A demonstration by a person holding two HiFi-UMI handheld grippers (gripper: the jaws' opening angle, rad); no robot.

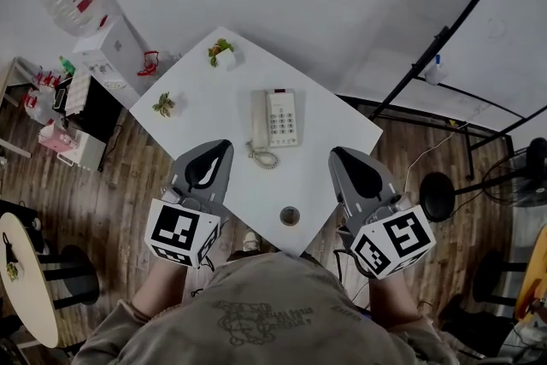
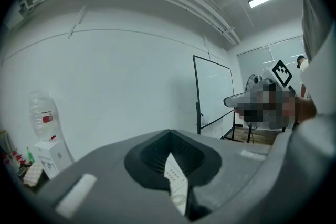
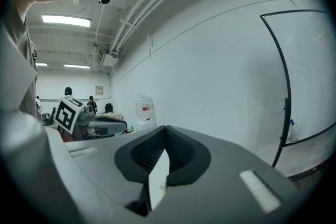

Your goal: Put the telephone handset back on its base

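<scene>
A white telephone (image 1: 275, 119) lies in the middle of the white table (image 1: 342, 128). Its handset (image 1: 258, 119) rests along the left side of the base, and the coiled cord (image 1: 265, 156) curls just in front. My left gripper (image 1: 220, 148) hovers over the table's near-left edge, jaws shut and empty, its tip a little left of the cord. My right gripper (image 1: 339, 155) hangs at the near-right edge, also shut on nothing. In the left gripper view the jaws of the left gripper (image 2: 169, 134) meet, with a sliver of keypad showing below them. The right gripper (image 3: 165, 128) looks the same in its own view.
Two small potted plants (image 1: 220, 52) (image 1: 163, 104) stand on the table's far-left part. A small round object (image 1: 290, 215) sits near the front corner. A water dispenser (image 1: 111, 47) is beyond the table at left, a black frame (image 1: 444, 47) and a fan (image 1: 513, 175) at right.
</scene>
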